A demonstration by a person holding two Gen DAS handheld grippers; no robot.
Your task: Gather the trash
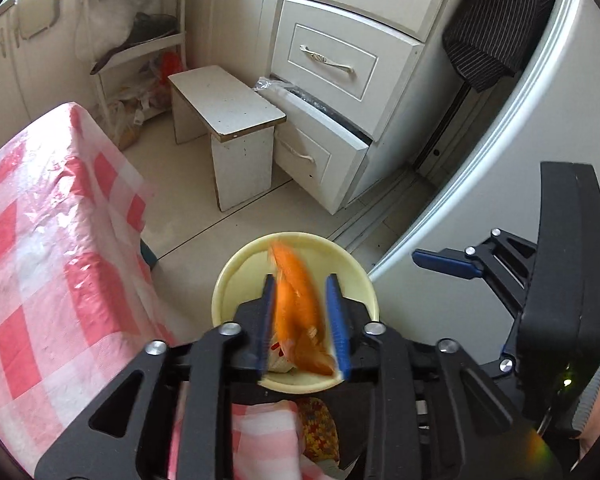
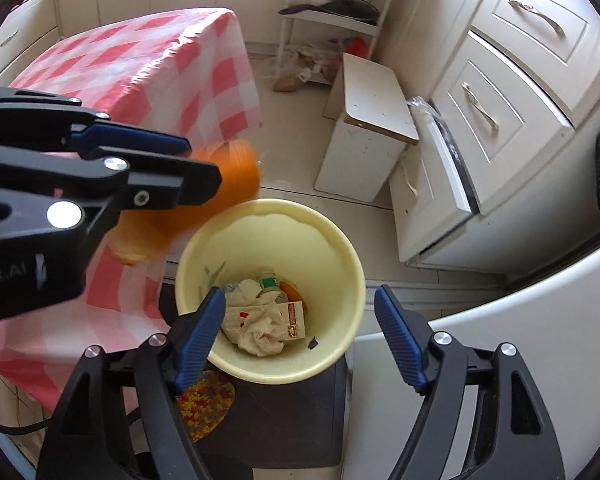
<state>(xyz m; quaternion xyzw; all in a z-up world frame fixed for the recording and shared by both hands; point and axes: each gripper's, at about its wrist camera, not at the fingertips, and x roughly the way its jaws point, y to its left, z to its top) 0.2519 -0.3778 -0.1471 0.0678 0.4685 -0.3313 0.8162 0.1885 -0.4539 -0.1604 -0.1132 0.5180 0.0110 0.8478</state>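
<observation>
The orange wrapper (image 1: 296, 312) sits between the left gripper (image 1: 302, 324) fingers, blurred, right above the yellow bin (image 2: 340, 248); the jaws look narrow and I cannot tell whether the pads press it; it looks light, thin and crinkly, likely slippery, best pinched mid-body. The right gripper (image 2: 300, 340) hangs wide and empty over the bin's near rim; inside lie crumpled tissue (image 2: 260, 326), a small carton (image 2: 294, 320) and a green-capped bottle (image 2: 269, 282).

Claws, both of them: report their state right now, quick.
Left claw: orange wrapper between its fingers above the yellow bin; grip cannot be told, wrapper blurred.
Right claw: open wide, empty, over the bin.
</observation>
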